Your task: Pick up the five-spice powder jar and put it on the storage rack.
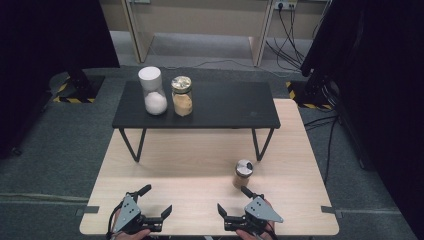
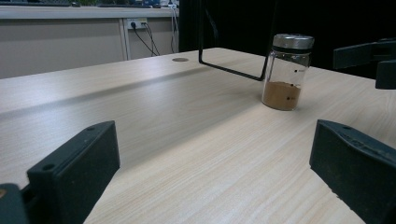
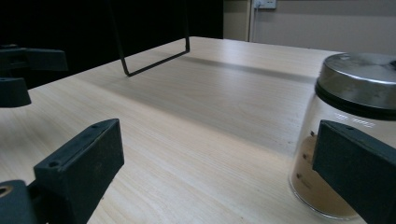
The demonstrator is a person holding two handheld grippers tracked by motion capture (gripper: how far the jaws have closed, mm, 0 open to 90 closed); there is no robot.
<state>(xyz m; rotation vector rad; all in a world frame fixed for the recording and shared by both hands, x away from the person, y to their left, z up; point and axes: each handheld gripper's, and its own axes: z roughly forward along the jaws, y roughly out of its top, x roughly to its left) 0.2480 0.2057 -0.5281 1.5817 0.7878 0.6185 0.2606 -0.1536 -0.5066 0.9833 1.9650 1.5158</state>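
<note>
At the near edge of a pale wooden table (image 1: 200, 165), a person is holding a gripper in each hand, both resting low over the wood and turned inward toward each other. The left gripper (image 1: 156, 201) is sitting with its jaws spread wide and nothing between them; in the left gripper view its two black jaws are standing far apart over bare tabletop. The right gripper (image 1: 233, 200) is likewise gaping wide and holding nothing. Just beyond the right gripper, a small glass jar (image 1: 243, 173) with a silver metal lid is standing upright on the table, holding a shallow layer of brown powder at its bottom. In the right gripper view that small glass jar (image 3: 348, 140) is showing very close, partly behind the right-hand jaw, though whether the jaw is touching it cannot be told. In the left gripper view the same jar (image 2: 286, 71) is standing farther off, well apart from that gripper's jaws. Farther back, a low black shelf (image 1: 220, 107) on thin black wire legs is standing across the far half of the table. On its left part two larger jars are sitting just beside each other: a jar with a white lid (image 1: 152, 90) holding white powder, and to its right a jar of tan powder (image 1: 182, 96). Beyond the table, grey floor (image 1: 45, 135) and cables (image 1: 292, 30) are showing.
</note>
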